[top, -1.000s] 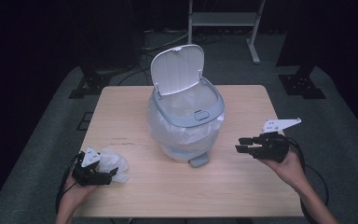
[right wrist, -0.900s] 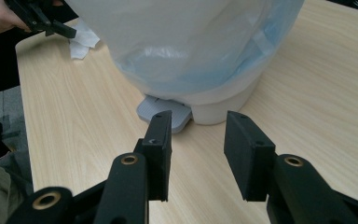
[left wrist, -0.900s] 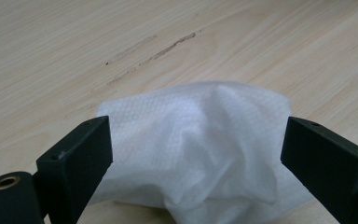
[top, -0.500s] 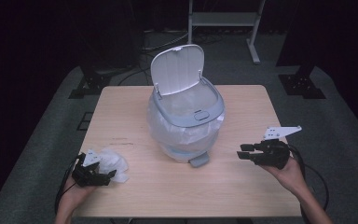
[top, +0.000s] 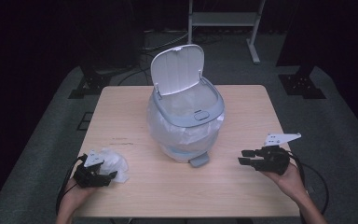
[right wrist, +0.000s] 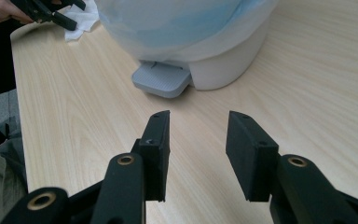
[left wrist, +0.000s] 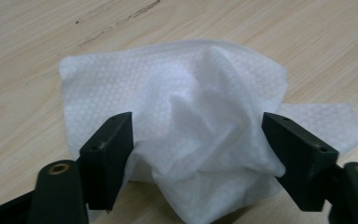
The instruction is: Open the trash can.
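High view: at the table's (top: pixel 242 196) left front corner, our left gripper (top: pixel 103 176) has just been closing on the crumpled white wipe (left wrist: pixel 191 121), not yet squeezing. We pinch its puffy middle. The bin (top: pixel 186 123) stands open. Our right gripper (top: pixel 245 157) waits half open, empty.

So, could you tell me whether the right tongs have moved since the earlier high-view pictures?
Yes. The right tongs have dropped down the picture, from level with the pedal bin's lower body to below its pedal, nearer the table's front edge.
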Action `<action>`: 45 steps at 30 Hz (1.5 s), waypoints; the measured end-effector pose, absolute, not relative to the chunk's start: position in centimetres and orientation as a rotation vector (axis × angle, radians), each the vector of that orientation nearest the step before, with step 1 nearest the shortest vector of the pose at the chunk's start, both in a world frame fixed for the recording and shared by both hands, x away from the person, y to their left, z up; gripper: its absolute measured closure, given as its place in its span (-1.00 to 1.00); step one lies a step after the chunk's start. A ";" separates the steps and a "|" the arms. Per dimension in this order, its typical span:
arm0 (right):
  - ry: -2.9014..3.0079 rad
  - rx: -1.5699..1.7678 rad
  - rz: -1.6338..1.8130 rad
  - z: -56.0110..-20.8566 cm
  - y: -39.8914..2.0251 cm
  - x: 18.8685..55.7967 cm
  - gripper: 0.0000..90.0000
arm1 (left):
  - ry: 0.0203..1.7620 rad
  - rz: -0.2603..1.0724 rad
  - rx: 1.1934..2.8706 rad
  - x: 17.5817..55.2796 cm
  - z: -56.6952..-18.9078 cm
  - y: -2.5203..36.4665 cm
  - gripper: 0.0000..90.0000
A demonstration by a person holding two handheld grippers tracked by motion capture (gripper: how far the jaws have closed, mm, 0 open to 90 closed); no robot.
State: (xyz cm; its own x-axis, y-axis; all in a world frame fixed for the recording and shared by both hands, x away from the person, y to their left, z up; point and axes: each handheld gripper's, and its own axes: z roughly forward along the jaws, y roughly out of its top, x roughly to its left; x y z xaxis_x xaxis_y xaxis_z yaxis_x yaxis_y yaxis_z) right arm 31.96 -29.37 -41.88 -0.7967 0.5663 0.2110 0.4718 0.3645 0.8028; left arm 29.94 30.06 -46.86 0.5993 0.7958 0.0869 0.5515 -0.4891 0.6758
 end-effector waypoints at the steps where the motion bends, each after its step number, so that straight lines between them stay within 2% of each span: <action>1: 2.511 0.962 1.424 -42.0 -29.4 31.9 0.31 | 1.061 0.514 2.213 29.9 -46.9 30.0 -0.32; 10: 2.514 0.998 1.438 -43.6 -29.9 31.7 0.28 | 1.045 0.456 2.201 30.0 -46.9 29.7 0.02; 16: 2.529 1.001 1.415 -44.4 -29.9 31.5 0.22 | 1.009 0.443 2.212 29.9 -46.8 29.4 0.34; 19: 2.528 0.998 1.398 -44.4 -29.8 31.5 0.14 | 1.004 0.442 2.218 29.9 -46.7 29.1 0.45; 22: 2.506 0.980 1.375 -44.4 -29.8 31.5 0.01 | 0.999 0.460 2.221 30.0 -46.7 28.9 0.69; 24: 2.501 0.983 1.373 -44.4 -29.8 31.4 -0.03 | 1.006 0.460 2.218 30.0 -46.7 28.9 0.75; 34: 2.499 0.990 1.359 -44.7 -29.9 31.5 -0.12 | 1.014 0.406 2.191 30.2 -46.3 28.7 0.81; 45: 2.475 1.000 1.374 -44.6 -30.4 31.7 -0.25 | 0.916 0.372 2.245 30.4 -44.5 27.4 0.82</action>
State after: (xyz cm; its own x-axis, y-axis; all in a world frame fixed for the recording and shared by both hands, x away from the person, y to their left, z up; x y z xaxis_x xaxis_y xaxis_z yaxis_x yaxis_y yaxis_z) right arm 31.69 -30.42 -44.57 -0.7696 0.6100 0.1887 0.4828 0.3626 0.7971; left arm 30.39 27.39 -44.49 0.7120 0.7021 0.0085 0.5096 -0.5250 0.6817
